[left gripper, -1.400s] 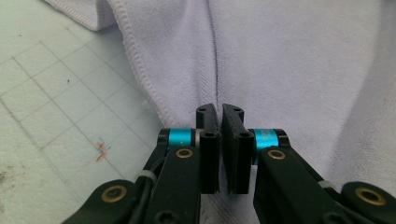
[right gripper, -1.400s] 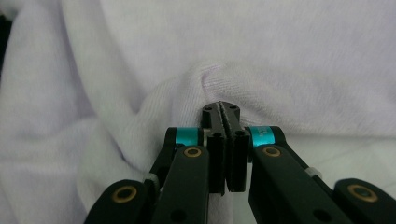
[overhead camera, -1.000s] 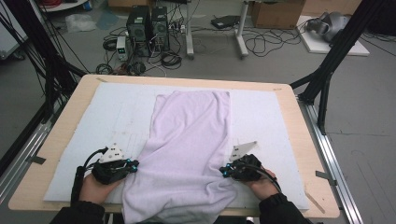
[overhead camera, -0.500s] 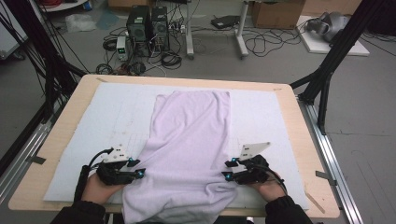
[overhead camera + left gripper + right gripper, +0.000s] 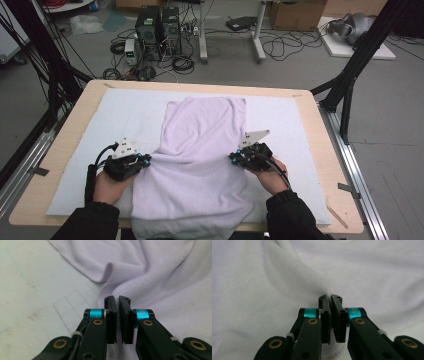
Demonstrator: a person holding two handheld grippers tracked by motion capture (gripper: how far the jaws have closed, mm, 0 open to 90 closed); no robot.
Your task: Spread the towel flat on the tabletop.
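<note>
A lilac cloth (image 5: pixel 205 135) lies spread on a white mat (image 5: pixel 125 115), its near end hanging over the table's front edge. My left gripper (image 5: pixel 146 160) sits at the cloth's left side and my right gripper (image 5: pixel 234 158) at its right side, both pointing inward. In the left gripper view the left gripper (image 5: pixel 117 298) has just been closing, and a fold of the cloth (image 5: pixel 155 270) is pinched between its jaws. In the right gripper view the right gripper (image 5: pixel 330 297) has also just been closing, with the cloth (image 5: pixel 362 270) bunched at its tips.
The mat covers most of the wooden table (image 5: pixel 327 150). Black frame legs (image 5: pixel 350 75) stand at both sides of the table. Computer towers (image 5: pixel 160 25) and cables sit on the floor beyond the far edge.
Both hands have moved away from the person, up along the cloth's sides. The jaws stood apart half a second ago and are now closed on the cloth's edges.
</note>
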